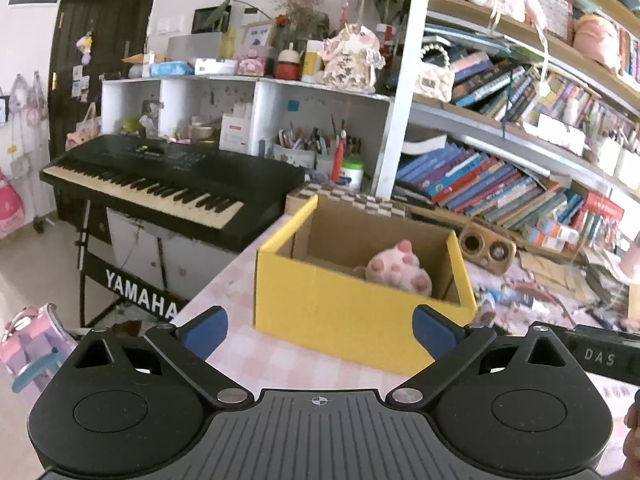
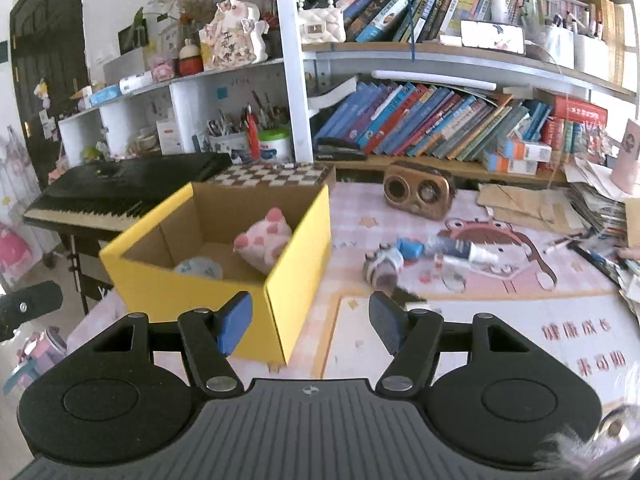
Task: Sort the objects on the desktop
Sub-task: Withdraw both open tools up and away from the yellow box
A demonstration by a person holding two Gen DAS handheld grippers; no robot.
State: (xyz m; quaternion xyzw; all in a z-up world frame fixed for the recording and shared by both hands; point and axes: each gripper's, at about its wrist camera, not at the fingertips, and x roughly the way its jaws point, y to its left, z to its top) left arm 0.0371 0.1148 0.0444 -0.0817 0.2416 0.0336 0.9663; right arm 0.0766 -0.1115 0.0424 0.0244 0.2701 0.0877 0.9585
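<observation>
A yellow cardboard box (image 1: 352, 316) stands open on the pink desk mat (image 1: 256, 360). A pink spotted plush toy (image 1: 400, 268) lies inside it. In the right wrist view the box (image 2: 296, 280) also holds the plush (image 2: 264, 240) and a pale blue item (image 2: 200, 268). My left gripper (image 1: 320, 332) is open and empty, just in front of the box. My right gripper (image 2: 312, 324) is open and empty, at the box's near right corner. A small striped toy (image 2: 382, 266) and a blue and white tube (image 2: 448, 249) lie on the mat to the right.
A wooden speaker (image 2: 418, 192) stands behind the toys. A checkered board (image 2: 272, 176) lies behind the box. A black keyboard (image 1: 160, 184) stands left of the desk. Bookshelves (image 2: 440, 128) line the back. Paper stacks (image 2: 596, 208) fill the right edge.
</observation>
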